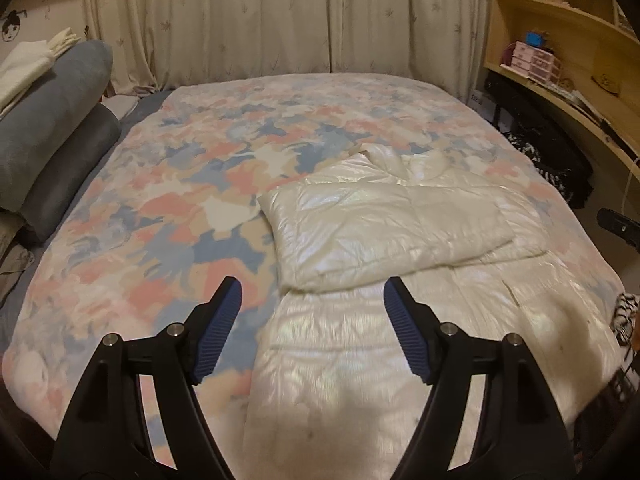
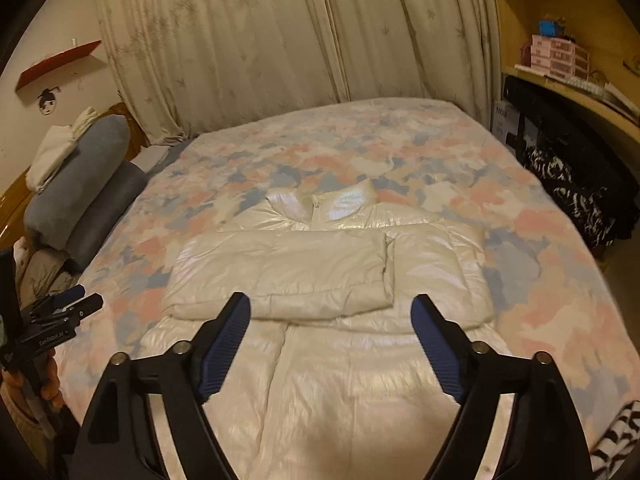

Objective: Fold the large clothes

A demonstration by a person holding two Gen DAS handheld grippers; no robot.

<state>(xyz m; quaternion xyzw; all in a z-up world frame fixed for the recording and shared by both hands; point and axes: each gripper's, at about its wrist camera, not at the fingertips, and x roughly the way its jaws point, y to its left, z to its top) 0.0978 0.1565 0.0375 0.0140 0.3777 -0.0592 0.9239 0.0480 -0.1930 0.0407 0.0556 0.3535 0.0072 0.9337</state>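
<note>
A large shiny cream puffer jacket [image 1: 384,340] lies flat on the bed, collar at the far end, with both sleeves folded across the chest [image 1: 384,224]. It also shows in the right wrist view [image 2: 332,344], sleeves folded over the chest [image 2: 288,268]. My left gripper [image 1: 312,292] is open and empty above the jacket's near left part. My right gripper [image 2: 332,308] is open and empty above the jacket's middle. The left gripper also shows at the left edge of the right wrist view [image 2: 68,300], held in a hand.
The bed carries a pink, blue and cream patterned cover [image 1: 160,200]. Grey rolled bedding with white folded cloth on top [image 1: 52,120] lies at the left. Curtains [image 1: 280,16] hang behind. Wooden shelves [image 1: 560,40] and dark bags [image 1: 560,168] stand at the right.
</note>
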